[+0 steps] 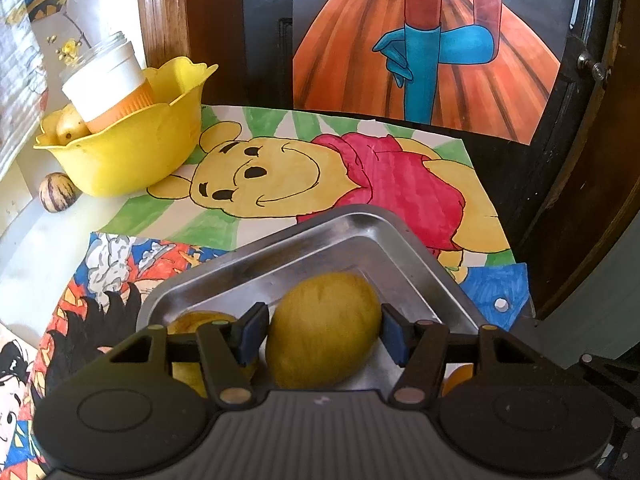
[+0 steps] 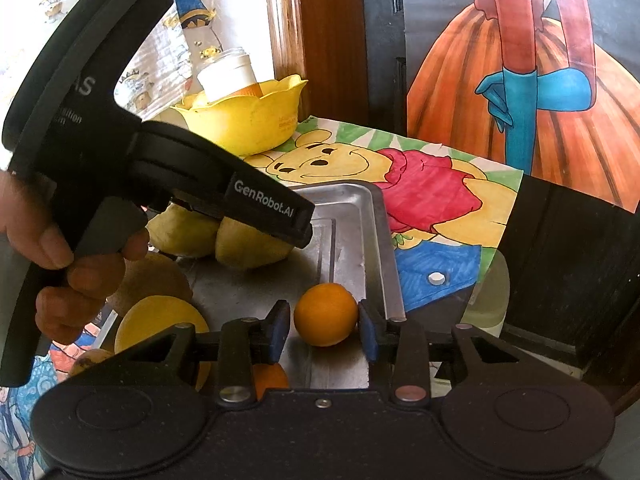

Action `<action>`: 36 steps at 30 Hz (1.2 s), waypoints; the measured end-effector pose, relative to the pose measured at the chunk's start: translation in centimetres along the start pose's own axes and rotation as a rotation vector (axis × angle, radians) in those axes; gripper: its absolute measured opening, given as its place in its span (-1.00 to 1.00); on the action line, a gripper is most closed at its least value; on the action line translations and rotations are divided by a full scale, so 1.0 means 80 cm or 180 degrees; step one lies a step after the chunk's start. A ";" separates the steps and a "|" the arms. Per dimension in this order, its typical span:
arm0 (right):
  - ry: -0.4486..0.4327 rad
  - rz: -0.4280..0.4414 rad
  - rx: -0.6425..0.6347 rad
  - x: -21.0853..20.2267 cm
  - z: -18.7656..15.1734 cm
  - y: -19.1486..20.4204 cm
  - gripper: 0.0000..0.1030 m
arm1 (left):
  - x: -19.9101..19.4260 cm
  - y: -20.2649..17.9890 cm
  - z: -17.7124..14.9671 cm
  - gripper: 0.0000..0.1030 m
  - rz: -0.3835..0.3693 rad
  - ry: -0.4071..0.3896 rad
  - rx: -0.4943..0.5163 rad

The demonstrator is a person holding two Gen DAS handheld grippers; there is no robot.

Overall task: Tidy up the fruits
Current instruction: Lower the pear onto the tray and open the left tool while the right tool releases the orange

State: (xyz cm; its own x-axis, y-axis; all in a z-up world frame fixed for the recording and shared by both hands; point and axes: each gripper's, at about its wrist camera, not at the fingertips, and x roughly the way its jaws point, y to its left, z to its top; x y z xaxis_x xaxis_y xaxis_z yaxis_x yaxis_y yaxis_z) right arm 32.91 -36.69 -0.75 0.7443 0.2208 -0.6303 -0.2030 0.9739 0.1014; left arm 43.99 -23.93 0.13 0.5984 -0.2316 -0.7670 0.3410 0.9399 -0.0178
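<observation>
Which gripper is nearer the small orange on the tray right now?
Right. The right gripper straddles the small orange on the metal tray, pads beside it. The left gripper is farther back on the tray, around a big yellow fruit.

Yellow melon (image 1: 324,328) on metal tray (image 1: 360,232); small orange (image 2: 326,308) near its rim

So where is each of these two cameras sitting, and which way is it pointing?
Left wrist: sits on the left hand-held gripper, looking forward and down at a yellow fruit between its fingers in the metal tray.
Right wrist: sits on the right hand-held gripper, looking down at an orange; a hand shows.
Shared: tray, yellow bowl, bear drawing.
</observation>
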 end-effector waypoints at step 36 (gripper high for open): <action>-0.0249 -0.0029 0.0144 -0.030 -0.008 0.006 0.41 | -0.054 0.009 0.002 0.88 -0.0008 -0.0271 -0.0085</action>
State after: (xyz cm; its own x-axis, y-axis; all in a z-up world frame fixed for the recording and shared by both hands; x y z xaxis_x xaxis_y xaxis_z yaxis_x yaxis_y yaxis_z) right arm 30.62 -36.79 0.34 0.7937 0.2137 -0.5695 -0.1684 0.9769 0.1318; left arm 41.73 -22.32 3.56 0.6574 -0.2533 -0.7097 0.3237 0.9454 -0.0376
